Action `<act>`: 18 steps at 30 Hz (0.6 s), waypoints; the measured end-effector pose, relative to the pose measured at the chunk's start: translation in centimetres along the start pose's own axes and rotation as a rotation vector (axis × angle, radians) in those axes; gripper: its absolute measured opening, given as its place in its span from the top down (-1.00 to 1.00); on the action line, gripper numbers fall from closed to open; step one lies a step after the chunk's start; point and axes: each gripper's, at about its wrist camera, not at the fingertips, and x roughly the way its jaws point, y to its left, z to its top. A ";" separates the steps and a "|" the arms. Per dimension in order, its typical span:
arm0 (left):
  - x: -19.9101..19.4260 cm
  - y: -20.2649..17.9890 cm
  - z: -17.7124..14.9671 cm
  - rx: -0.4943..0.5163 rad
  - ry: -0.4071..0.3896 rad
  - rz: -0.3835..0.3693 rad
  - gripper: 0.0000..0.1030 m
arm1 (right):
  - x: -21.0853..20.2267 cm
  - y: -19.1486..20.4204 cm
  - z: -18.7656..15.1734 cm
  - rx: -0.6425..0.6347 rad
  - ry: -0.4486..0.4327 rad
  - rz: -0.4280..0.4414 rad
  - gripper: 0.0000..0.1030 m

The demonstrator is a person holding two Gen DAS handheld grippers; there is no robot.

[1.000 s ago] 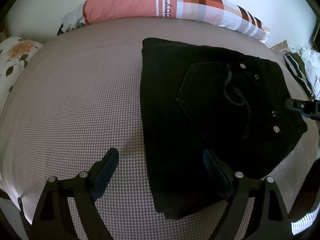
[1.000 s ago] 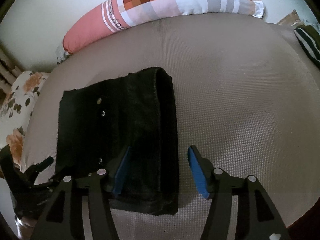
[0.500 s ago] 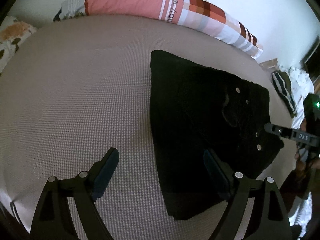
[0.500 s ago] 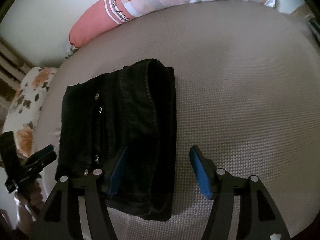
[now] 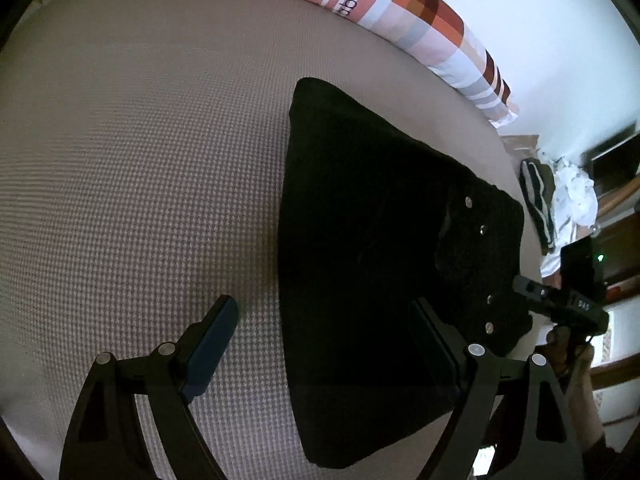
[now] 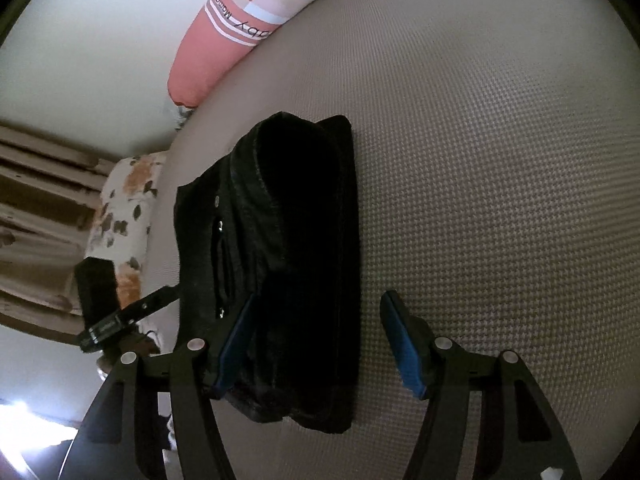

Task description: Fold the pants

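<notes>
The black pants (image 5: 368,248) lie folded into a compact rectangle on the beige bed (image 5: 140,160), back-pocket rivets showing near the right edge. My left gripper (image 5: 324,340) is open and empty, hovering over the pants' near left edge. In the right wrist view the folded pants (image 6: 296,264) lie left of centre. My right gripper (image 6: 316,340) is open and empty above their near right edge. Each gripper shows at the other view's side, the right one (image 5: 560,304) and the left one (image 6: 120,316).
A long pink and checked pillow (image 5: 400,12) lies along the far side against the white wall. A floral pillow (image 6: 124,216) sits at the bed's left end. Striped and white clothes (image 5: 552,204) lie beyond the bed's right end.
Both grippers have tilted and swung outward while staying open. The pants have not moved. The left view now shows more of the bed's right end, the right view more of the left end.
</notes>
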 end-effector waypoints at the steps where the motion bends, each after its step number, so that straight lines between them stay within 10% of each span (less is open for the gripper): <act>1: 0.0 0.0 0.1 -0.006 0.003 -0.005 -0.66 | -0.2 -0.1 -0.1 0.002 0.001 0.004 -0.17; 18: 0.7 1.0 2.9 -0.030 0.128 -0.197 -0.66 | 0.6 -1.4 1.1 -0.009 0.060 0.123 0.04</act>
